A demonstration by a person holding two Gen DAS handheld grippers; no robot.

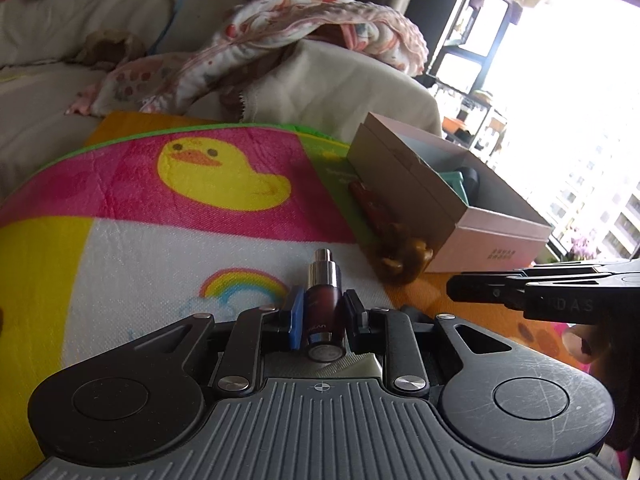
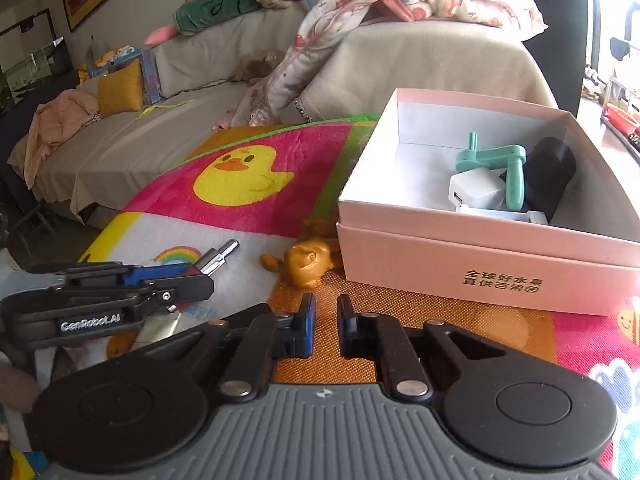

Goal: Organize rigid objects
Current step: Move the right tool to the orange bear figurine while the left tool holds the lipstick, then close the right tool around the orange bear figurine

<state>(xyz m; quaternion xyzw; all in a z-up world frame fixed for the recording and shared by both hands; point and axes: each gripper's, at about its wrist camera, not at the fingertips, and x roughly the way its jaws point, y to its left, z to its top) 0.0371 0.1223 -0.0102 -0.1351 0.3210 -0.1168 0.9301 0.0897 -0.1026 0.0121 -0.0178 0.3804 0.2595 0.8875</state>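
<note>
A small dark-red bottle [image 1: 324,312] with a silver pump top lies lengthwise between my left gripper's pads, and the left gripper [image 1: 323,300] is shut on it just above the play mat. From the right wrist view the same gripper [image 2: 208,278] reaches in from the left, the bottle's silver top [image 2: 220,256] sticking out past it. My right gripper [image 2: 325,308] hovers over the orange part of the mat with its jaws shut on nothing. A gold animal figure [image 2: 306,264] lies just ahead of it, against the pink box [image 2: 480,264].
The open pink box holds a mint-green crank piece [image 2: 496,160], a white charger cube [image 2: 476,192] and a black object [image 2: 550,172]. A red-brown object [image 1: 372,204] lies along the box's left side. The duck-print mat [image 1: 224,176] borders a covered sofa [image 2: 400,68] with blankets.
</note>
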